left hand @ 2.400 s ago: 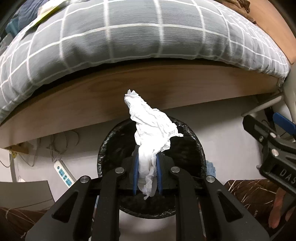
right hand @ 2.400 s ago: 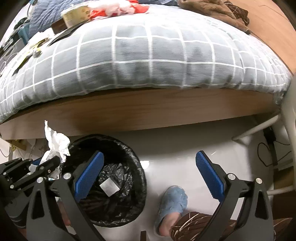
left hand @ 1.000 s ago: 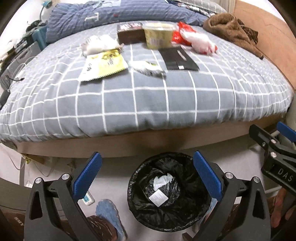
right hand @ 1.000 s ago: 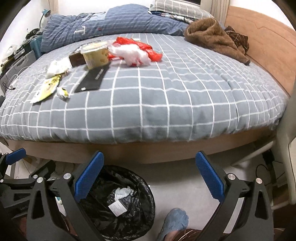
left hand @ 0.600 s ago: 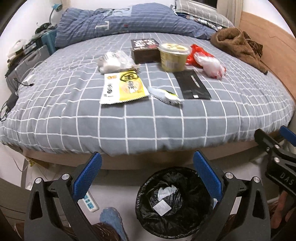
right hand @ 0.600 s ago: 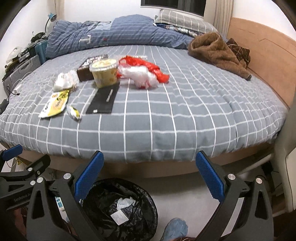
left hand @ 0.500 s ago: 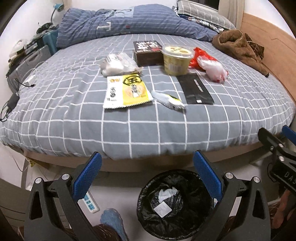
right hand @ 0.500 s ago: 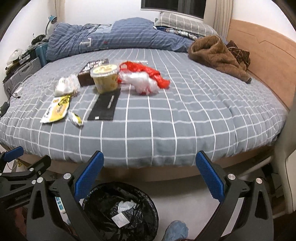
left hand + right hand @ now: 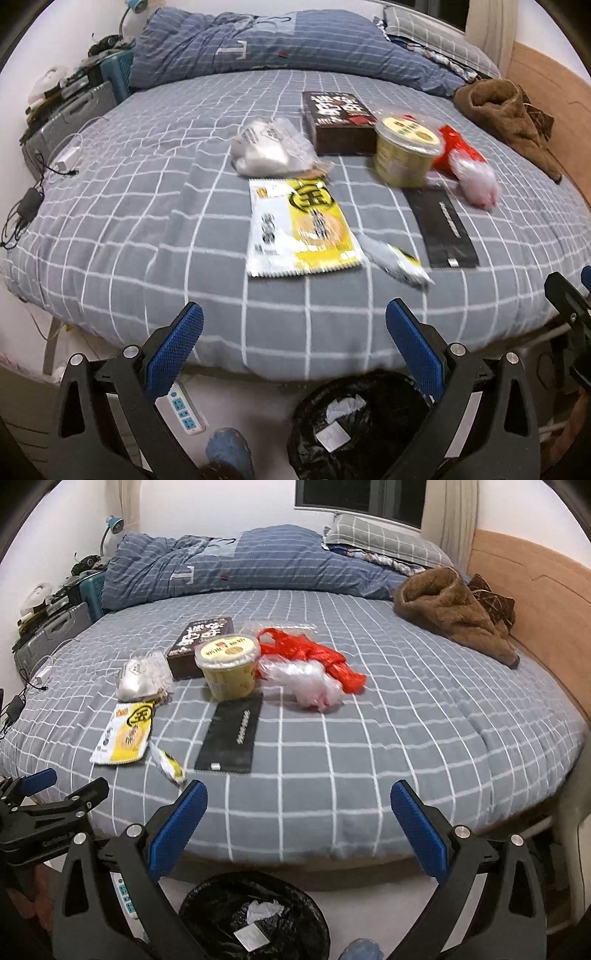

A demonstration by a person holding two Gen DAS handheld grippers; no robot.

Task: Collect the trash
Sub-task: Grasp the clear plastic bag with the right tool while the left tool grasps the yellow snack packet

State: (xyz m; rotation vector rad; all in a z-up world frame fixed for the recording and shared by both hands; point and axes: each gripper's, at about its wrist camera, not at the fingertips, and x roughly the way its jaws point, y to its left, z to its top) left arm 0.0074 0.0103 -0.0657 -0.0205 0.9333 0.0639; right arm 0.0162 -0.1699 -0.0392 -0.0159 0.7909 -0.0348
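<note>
Trash lies on the grey checked bed [image 9: 110,229]: a yellow snack packet [image 9: 301,227], a small silver wrapper [image 9: 397,264], a flat black pouch [image 9: 443,229], a yellow lidded tub [image 9: 406,149], a dark box [image 9: 338,120], a clear bag [image 9: 273,151] and red and clear plastic bags [image 9: 314,668]. A black-lined bin [image 9: 362,424] stands on the floor below the bed edge with white tissue inside. My left gripper [image 9: 293,352] is open and empty above the bin. My right gripper [image 9: 299,832] is open and empty, to the right of the left one [image 9: 48,812].
A blue striped duvet [image 9: 236,565] and a pillow lie at the bed's far end, and a brown garment [image 9: 454,605] lies by the wooden headboard. A power strip [image 9: 183,408] and a blue slipper [image 9: 229,452] are on the floor. Cases and cables stand at the left.
The left gripper opened and the white tissue it held now lies in the bin. Both grippers rose from bin level and now look over the bed top.
</note>
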